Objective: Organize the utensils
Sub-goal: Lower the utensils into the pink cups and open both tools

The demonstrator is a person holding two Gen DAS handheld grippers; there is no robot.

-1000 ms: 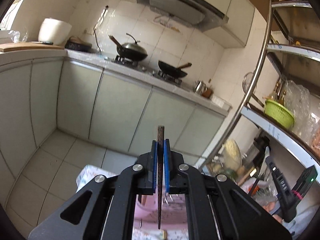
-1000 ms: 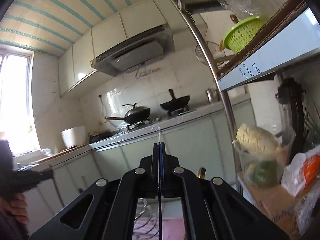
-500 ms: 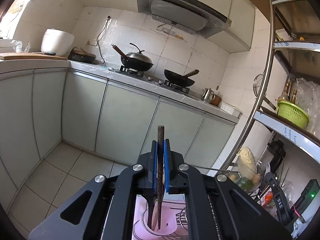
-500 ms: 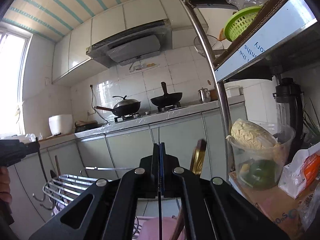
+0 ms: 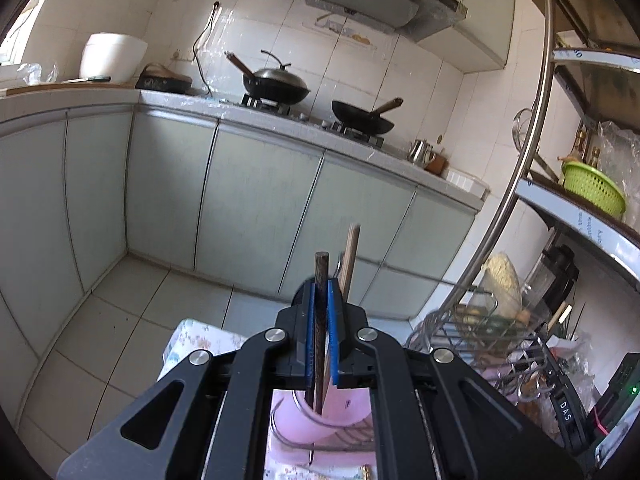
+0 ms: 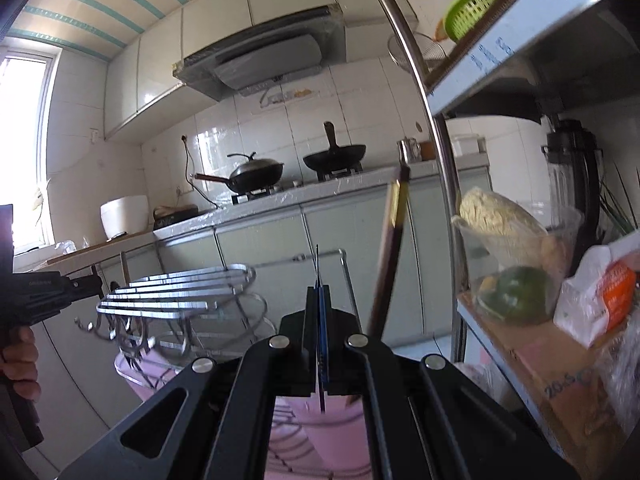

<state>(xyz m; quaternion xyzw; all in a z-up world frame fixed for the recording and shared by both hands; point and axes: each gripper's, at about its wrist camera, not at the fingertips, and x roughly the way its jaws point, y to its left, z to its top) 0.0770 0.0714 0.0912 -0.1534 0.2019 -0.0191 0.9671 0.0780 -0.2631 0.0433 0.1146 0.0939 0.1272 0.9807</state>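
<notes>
My left gripper (image 5: pixel 321 292) is shut on a dark wooden chopstick (image 5: pixel 321 268) held upright, its lower end inside the mouth of a pink cup (image 5: pixel 344 410). A paler chopstick (image 5: pixel 351 256) stands in that cup just behind the fingers. My right gripper (image 6: pixel 320 296) is shut on a thin flat utensil (image 6: pixel 317 268) seen edge-on; what it is I cannot tell. Its lower tip hangs over the pink cup (image 6: pixel 340 436). A dark chopstick with a yellow band (image 6: pixel 394 240) leans up out of the cup to the right of the right gripper.
A steel wire dish rack (image 6: pixel 180 292) with hooks sits around the cup, also the rack (image 5: pixel 480 324). The hand holding the left gripper (image 6: pixel 36 300) is at the left edge. A shelf post (image 6: pixel 440 160), a box of food (image 6: pixel 520 300) and kitchen cabinets (image 5: pixel 260 200) lie beyond.
Both grippers have sunk toward the pink cup, still shut on their utensils. The rack and the chopstick standing in the cup have risen into view.
</notes>
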